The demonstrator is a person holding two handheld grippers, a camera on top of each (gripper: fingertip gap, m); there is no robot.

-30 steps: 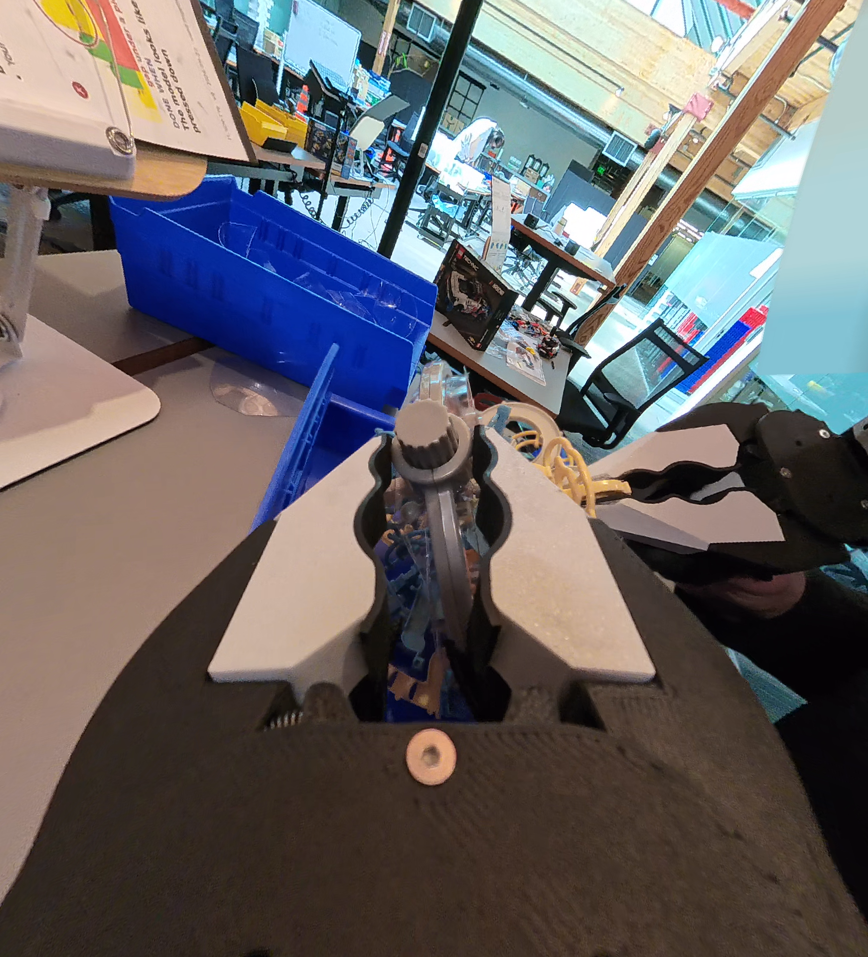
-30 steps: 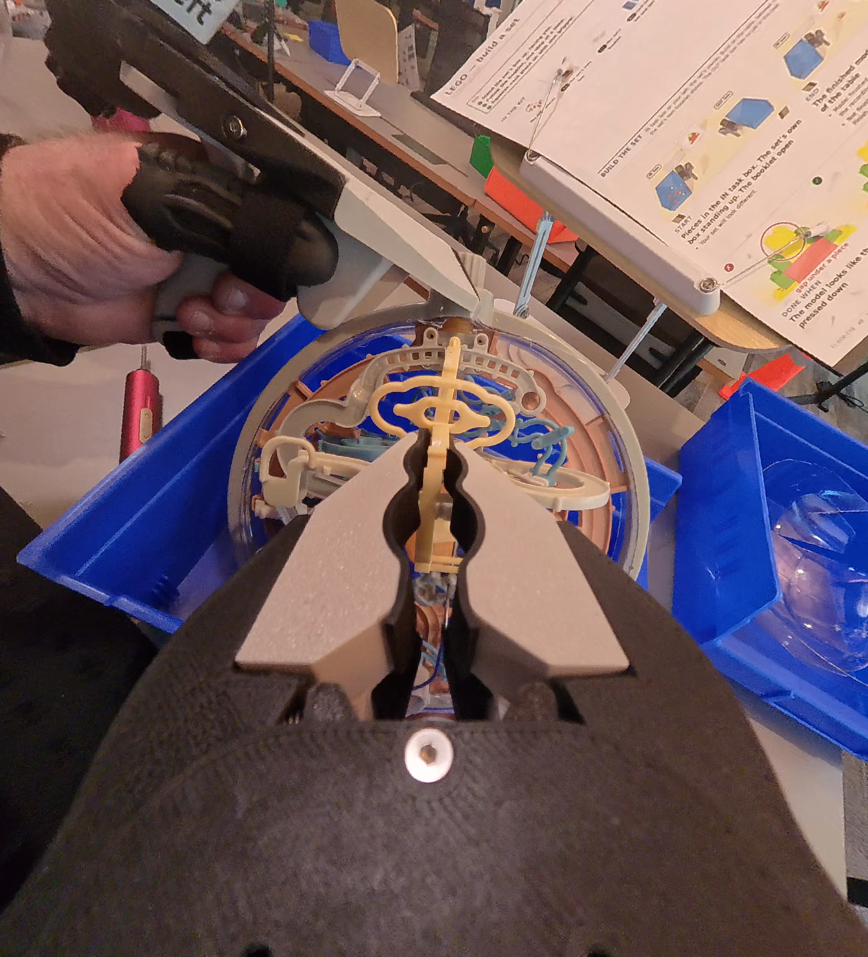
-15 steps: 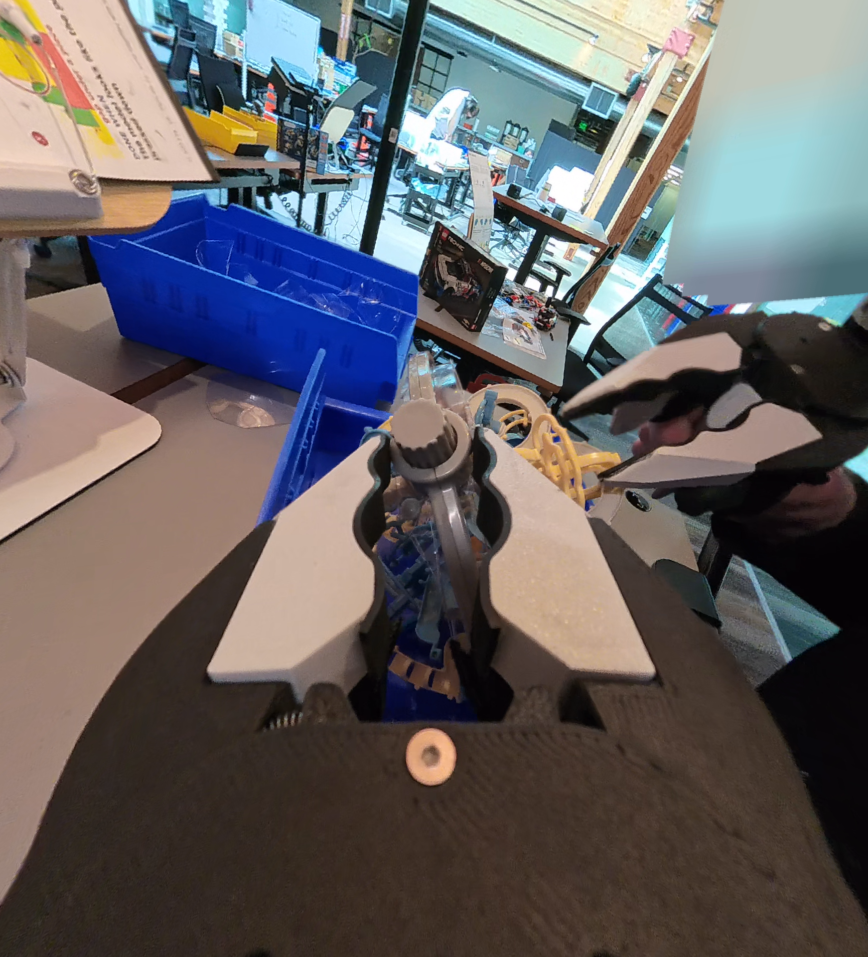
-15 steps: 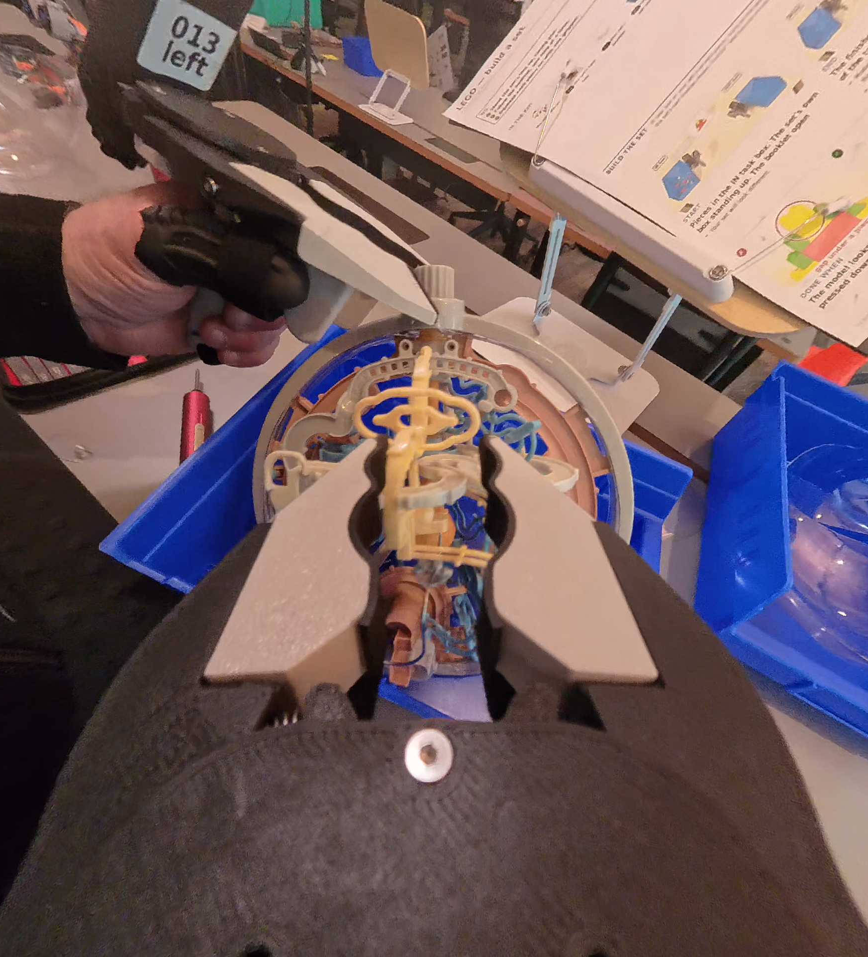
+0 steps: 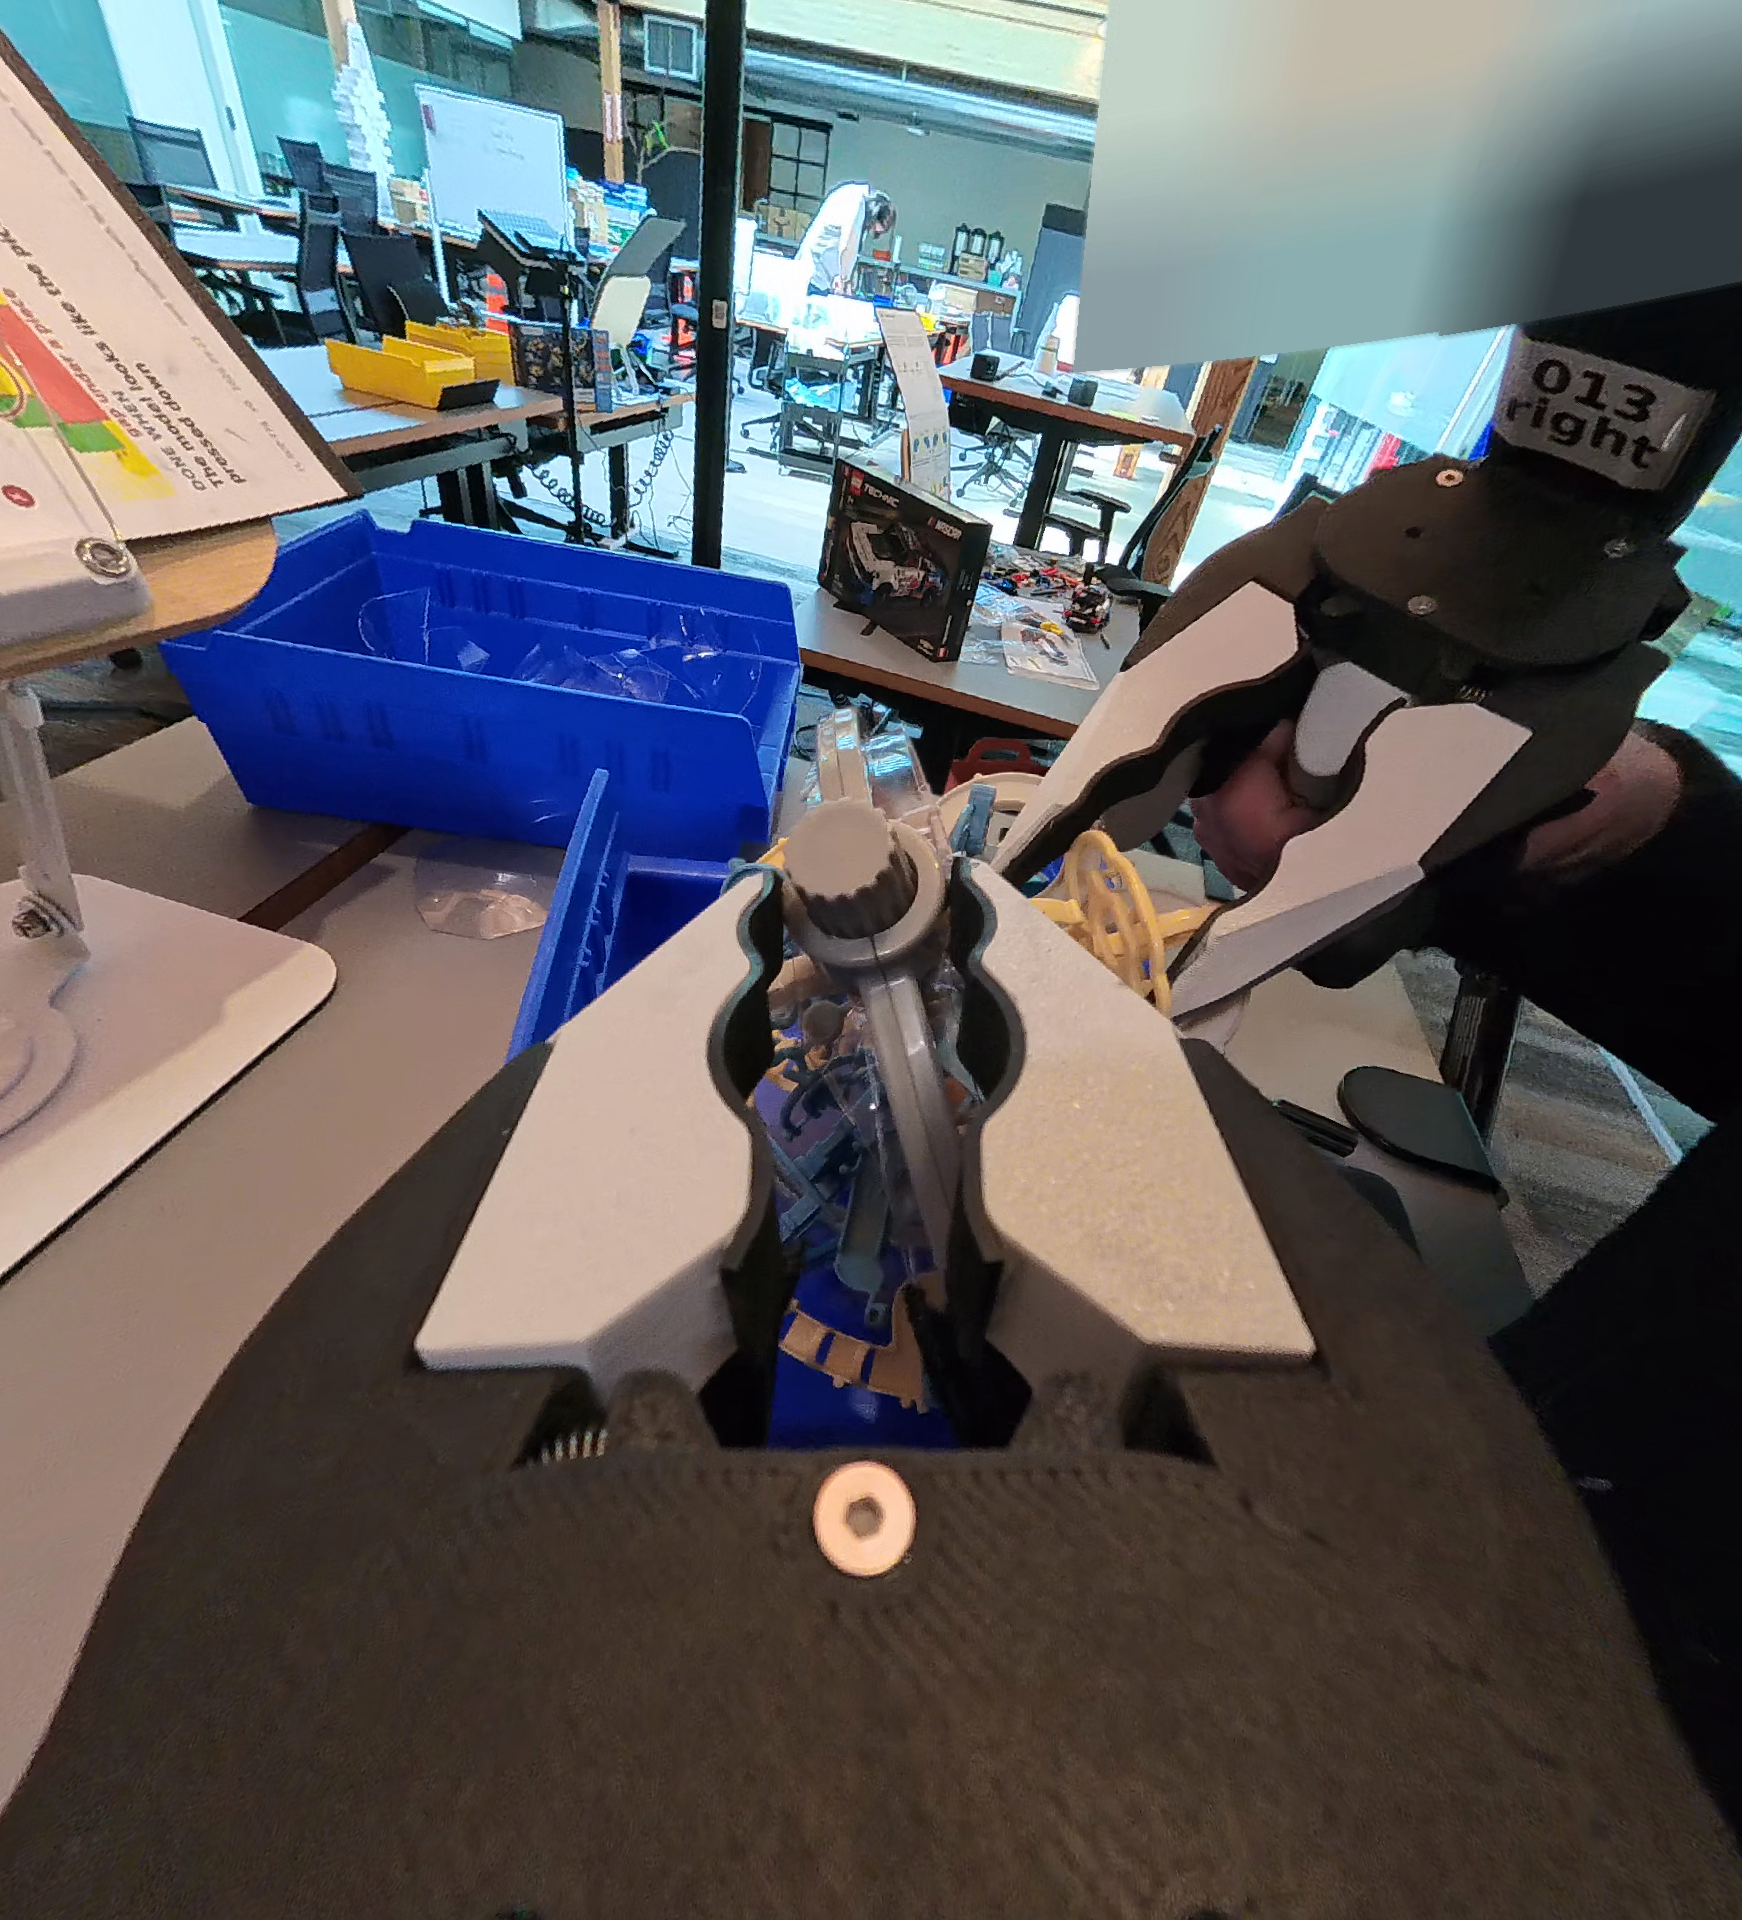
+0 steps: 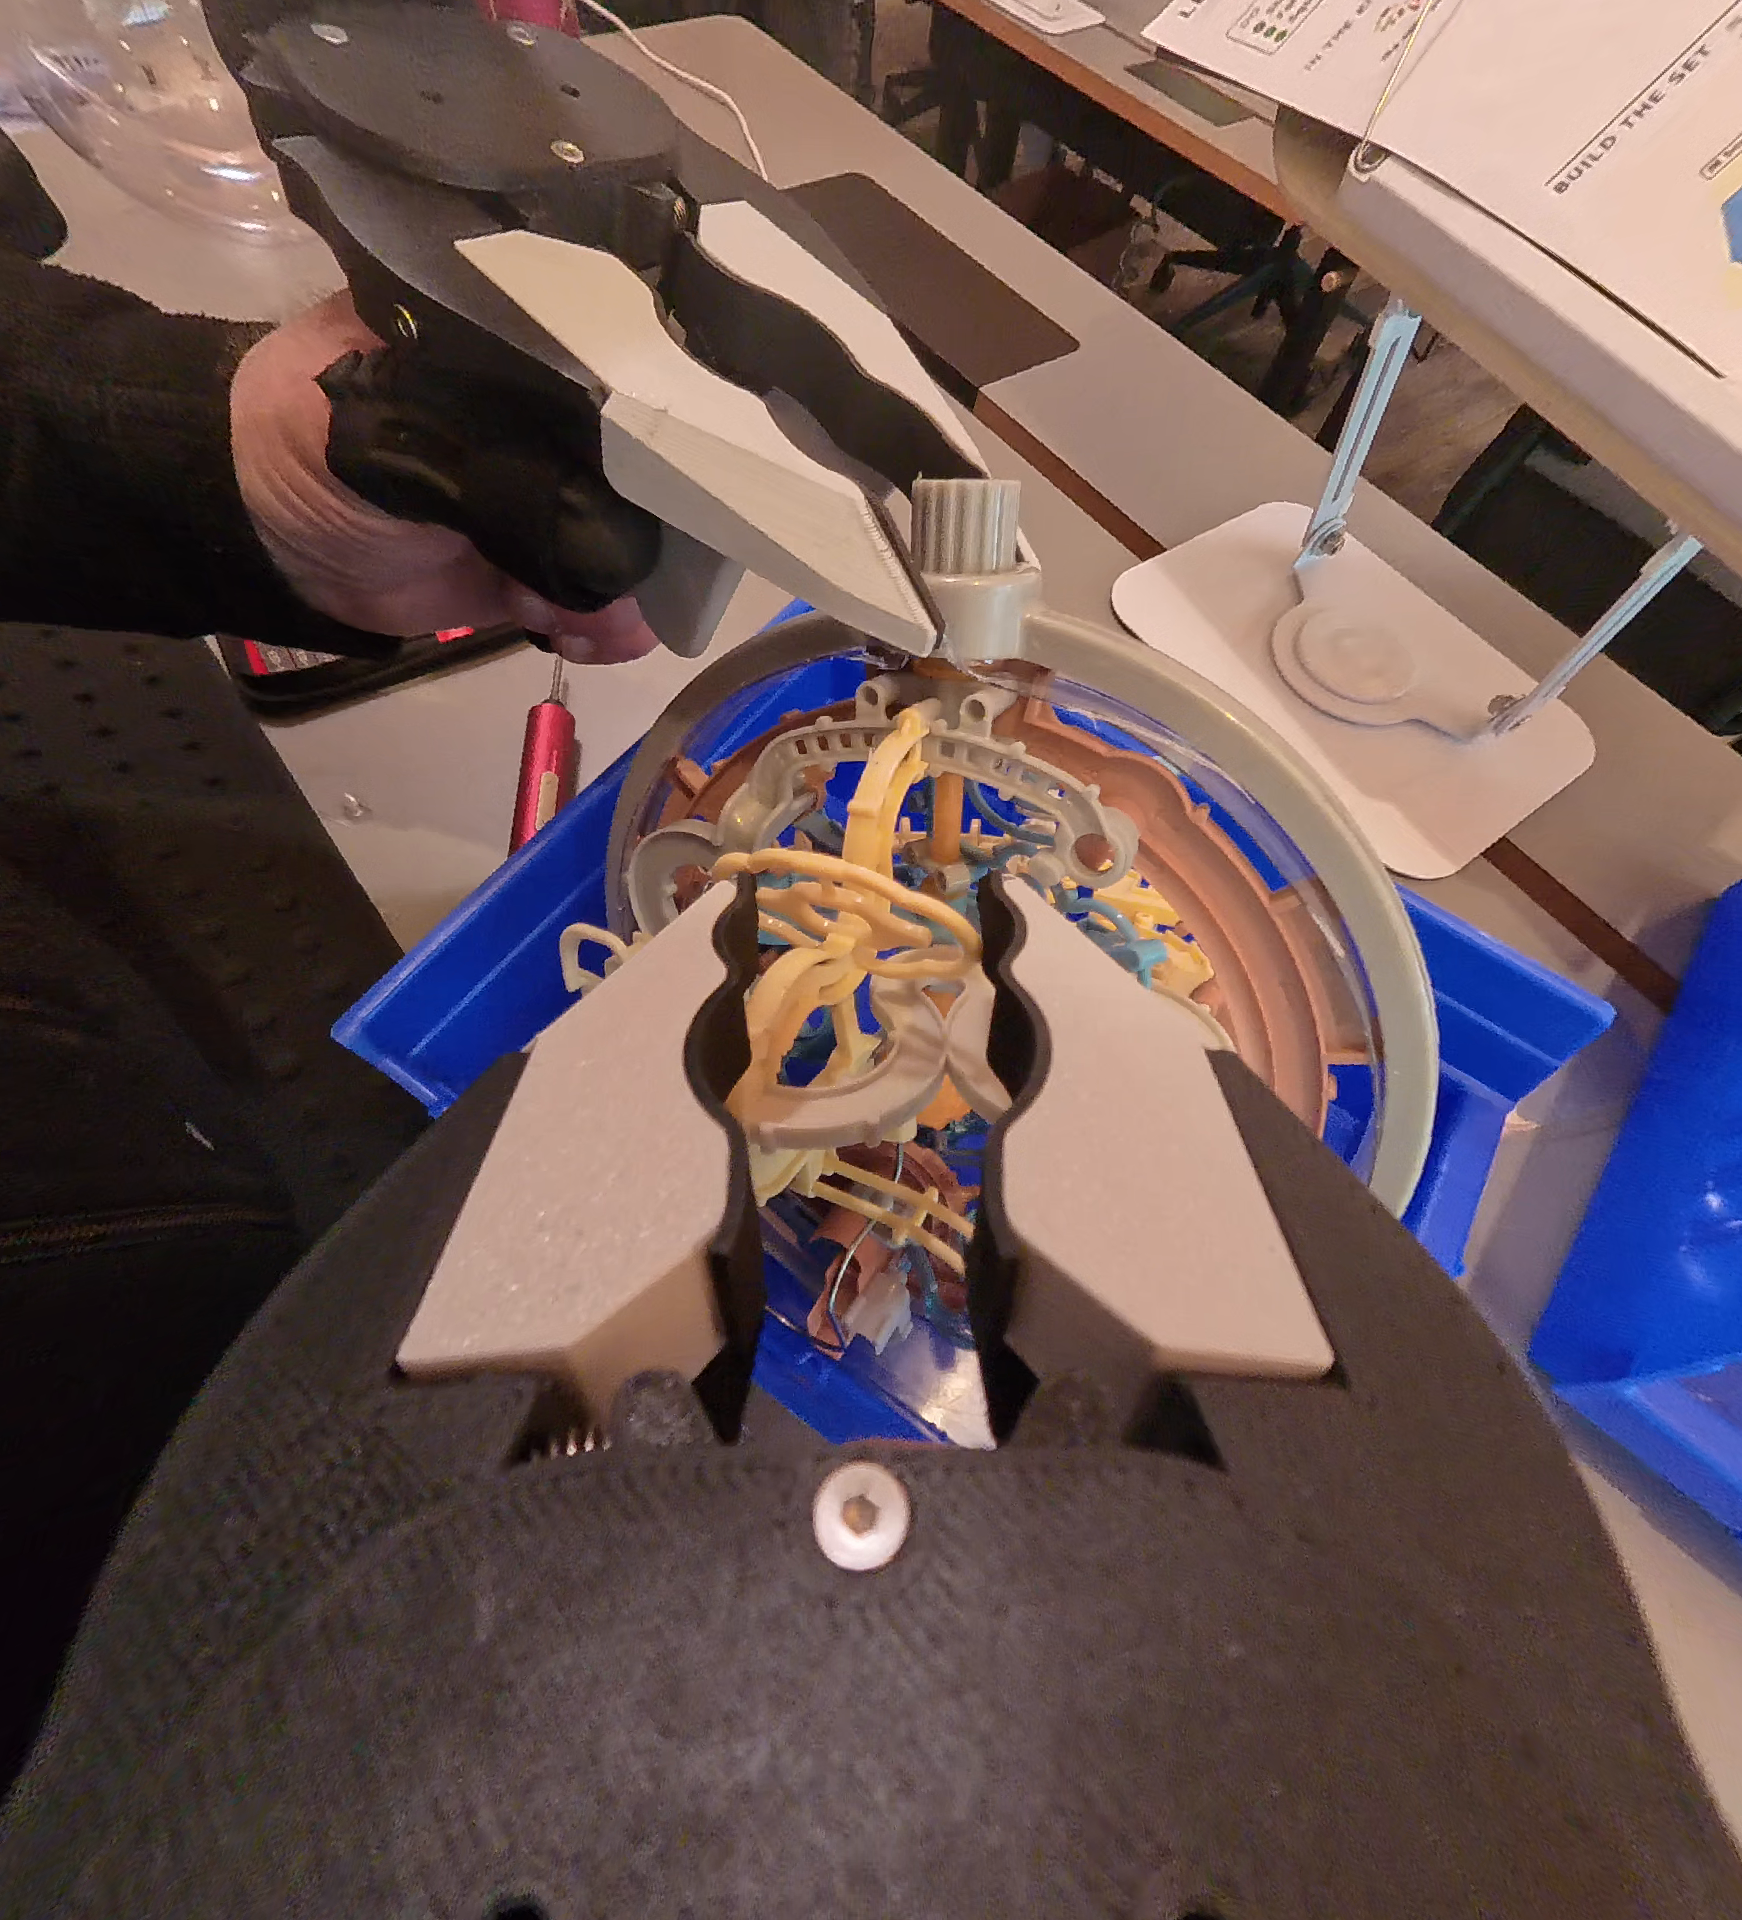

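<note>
The left gripper (image 5: 862, 914) is closed around the collar under the ribbed grey knob (image 6: 962, 520) that crowns a grey ring (image 6: 1366, 831) framing a clear plastic globe packed with cream, brown and blue tracks (image 6: 950, 883). That grip looks meant to keep the globe upright and steady, its lower part sitting in the shallow blue plastic bin (image 6: 451, 997) on the grey table (image 6: 1106, 416). The knob points straight up, so the ring's axis runs vertical, its open face turned toward the right gripper (image 6: 862, 904). That one is spread wide with nothing held, its 2 fingers flanking the cream loops without visibly touching. A second blue bin of clear shells (image 5: 493, 675) stands near, beside a tilted instruction board on a white stand (image 6: 1366, 644).
</note>
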